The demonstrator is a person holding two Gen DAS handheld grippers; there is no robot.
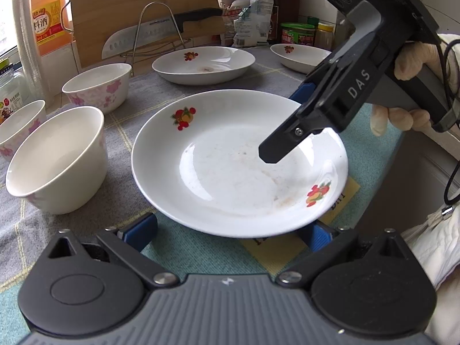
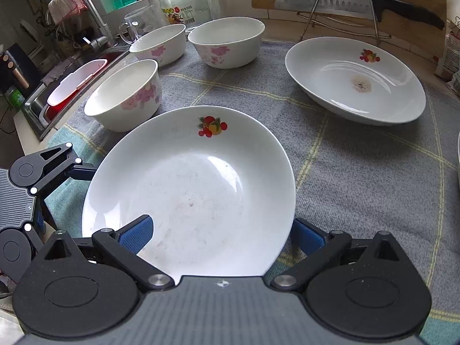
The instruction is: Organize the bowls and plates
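On the grey checked cloth (image 2: 359,172) that covers the counter sits a white plate with fruit prints (image 1: 230,172), its well faintly smeared. Both tools meet at this plate. The right gripper (image 2: 221,234) has its blue fingers (image 2: 135,234) spread wide, one lying over the plate's inner rim at 7 o'clock in the right wrist view and the other outside the rim at 5 o'clock; the near edge of the plate runs between them, and whether either pad presses the rim cannot be told. The left gripper (image 1: 230,234) is likewise wide open, its blue fingers (image 1: 141,231) showing at 7 and 5 o'clock in its own view, low beside the plate's near edge, with nothing pinched between them. From that view the right gripper reaches in from 2 o'clock, one black finger hanging over the plate's well, held by a gloved hand (image 1: 414,86).

At 1 o'clock in the right wrist view a second plate (image 2: 356,80) with a brown stain in its middle lies well apart. Three bowls with pink flowers stand at 10 to 12 o'clock: the nearest bowl (image 2: 123,95) just beside the first plate, the middle bowl (image 2: 158,43) and the far bowl (image 2: 227,43) behind it. A third plate (image 1: 299,54) shows at 1 o'clock in the left wrist view. Behind them a cleaver (image 2: 345,3) rests on a wire rack (image 2: 345,14) against a wooden board (image 1: 138,8).
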